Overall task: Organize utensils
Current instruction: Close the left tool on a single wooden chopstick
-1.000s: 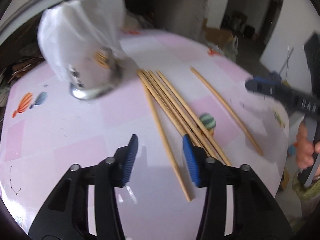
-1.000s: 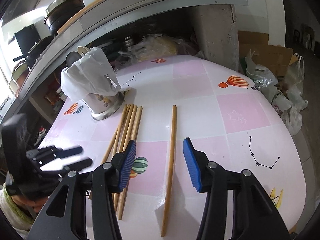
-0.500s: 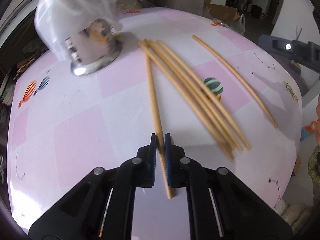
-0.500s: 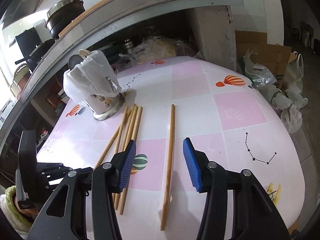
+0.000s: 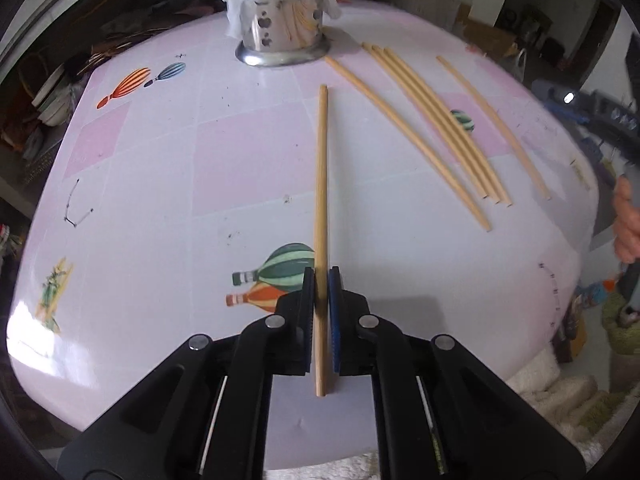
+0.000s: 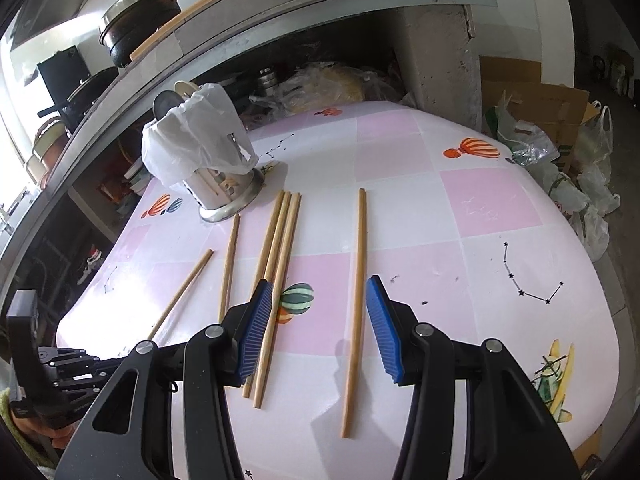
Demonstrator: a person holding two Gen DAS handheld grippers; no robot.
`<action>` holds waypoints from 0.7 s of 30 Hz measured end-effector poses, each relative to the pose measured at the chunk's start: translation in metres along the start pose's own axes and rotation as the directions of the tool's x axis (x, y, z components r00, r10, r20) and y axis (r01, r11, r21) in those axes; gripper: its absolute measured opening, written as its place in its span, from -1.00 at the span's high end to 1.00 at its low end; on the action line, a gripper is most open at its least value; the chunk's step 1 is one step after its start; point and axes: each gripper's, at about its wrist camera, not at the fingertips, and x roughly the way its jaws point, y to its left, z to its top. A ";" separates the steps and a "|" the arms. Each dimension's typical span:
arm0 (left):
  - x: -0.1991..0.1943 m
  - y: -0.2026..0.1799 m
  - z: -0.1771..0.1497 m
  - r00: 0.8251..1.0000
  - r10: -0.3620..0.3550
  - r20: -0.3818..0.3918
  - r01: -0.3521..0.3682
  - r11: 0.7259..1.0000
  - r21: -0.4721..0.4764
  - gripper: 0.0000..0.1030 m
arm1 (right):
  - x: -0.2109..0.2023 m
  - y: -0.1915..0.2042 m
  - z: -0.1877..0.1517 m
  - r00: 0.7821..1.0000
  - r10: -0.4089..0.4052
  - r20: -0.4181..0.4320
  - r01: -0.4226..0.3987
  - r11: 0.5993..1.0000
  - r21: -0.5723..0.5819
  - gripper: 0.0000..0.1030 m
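Observation:
A wooden chopstick (image 5: 322, 168) runs between the blue pads of my left gripper (image 5: 322, 276), which grips it near its near end just above the pink table (image 5: 160, 184); its jaws are opening slightly. The right wrist view shows this chopstick (image 6: 184, 288) at the left. Several more chopsticks lie loose: one (image 5: 404, 136), a group of three (image 5: 444, 128) and a far one (image 5: 496, 128). My right gripper (image 6: 320, 284) hovers open over a single chopstick (image 6: 358, 280). A steel utensil holder (image 6: 224, 188) under a white plastic bag (image 6: 196, 128) stands at the table's back.
A counter with pots (image 6: 136, 36) runs behind the table, with clutter on the shelf below. Cardboard boxes and plastic bags (image 6: 560, 148) sit past the table's right edge. A person's hand (image 5: 626, 220) holds the right gripper at the left wrist view's right edge.
My left gripper shut on one chopstick and carried it left, away from the bundle, towards the table's near side. The right gripper kept still and open.

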 end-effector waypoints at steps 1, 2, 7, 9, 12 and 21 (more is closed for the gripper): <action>-0.001 0.001 0.002 1.000 -0.009 0.008 0.009 1.000 -0.004 0.77 | 0.000 0.001 0.000 1.000 0.000 -0.002 0.000 1.000 -0.005 0.07; -0.003 0.002 0.006 0.999 -0.022 0.028 0.023 1.000 -0.009 0.67 | 0.001 0.002 0.000 1.000 -0.001 -0.003 0.001 1.000 -0.009 0.07; -0.006 -0.001 0.030 0.996 -0.044 0.081 0.043 0.999 0.016 0.50 | 0.003 0.004 0.000 1.000 -0.007 -0.016 0.007 1.000 -0.020 -0.14; -0.005 -0.004 0.042 0.995 -0.049 0.092 0.046 0.998 0.034 0.38 | 0.003 0.002 -0.001 1.000 -0.013 -0.019 0.013 1.000 -0.013 -0.22; 0.003 -0.006 0.061 0.996 -0.041 0.085 0.035 0.997 0.070 0.35 | 0.006 -0.001 -0.001 0.999 -0.021 -0.028 0.021 1.000 -0.010 -0.25; 0.040 -0.012 0.106 1.000 -0.011 0.029 0.006 0.988 0.152 0.36 | 0.016 -0.007 0.000 0.999 -0.027 -0.048 0.026 1.000 -0.006 -0.25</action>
